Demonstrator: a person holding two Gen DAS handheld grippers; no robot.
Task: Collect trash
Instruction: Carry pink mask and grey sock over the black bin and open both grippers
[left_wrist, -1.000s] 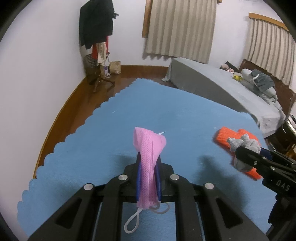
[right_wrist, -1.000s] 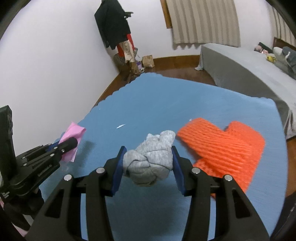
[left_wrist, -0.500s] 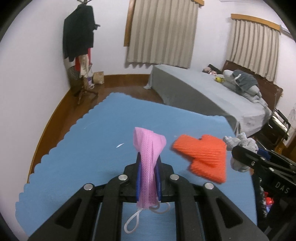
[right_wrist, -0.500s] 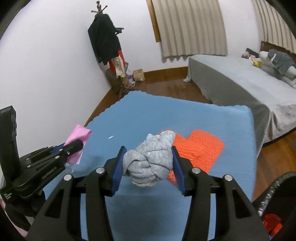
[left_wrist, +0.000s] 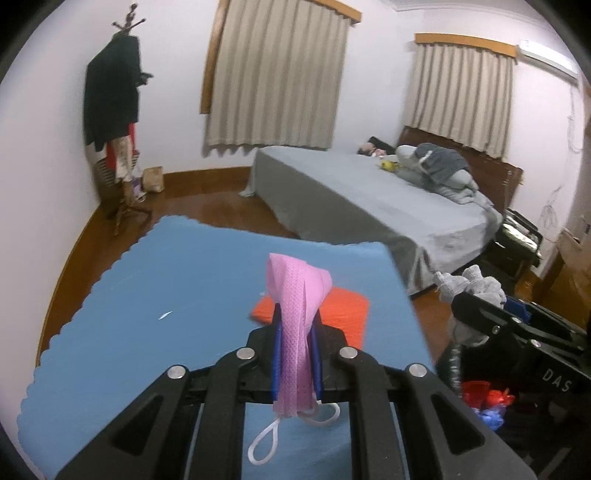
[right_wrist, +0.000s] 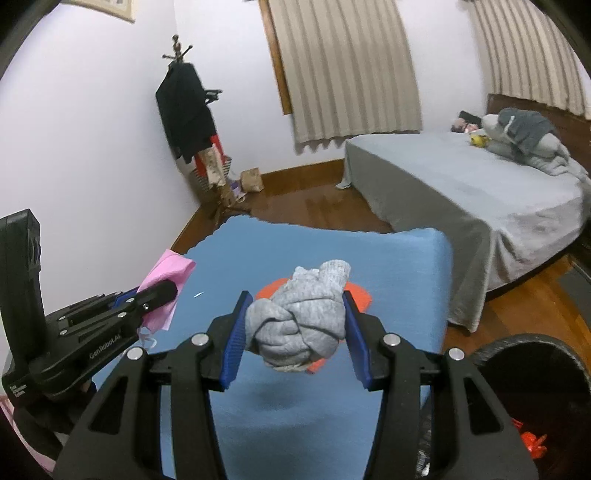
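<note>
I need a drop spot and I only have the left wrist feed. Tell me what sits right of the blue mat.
Observer: A black bin stands there, its rim open, beside the mat.
Operator: Report what the right gripper holds.
Observer: The right gripper is shut on a knotted grey sock bundle, over the mat, not the bin.
Operator: Give me the bin's contents.
Observer: Red scraps lie inside it.

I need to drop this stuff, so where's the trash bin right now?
The black trash bin sits low at the right of the right wrist view, on the floor beside the blue mat, right of the right gripper.
</note>
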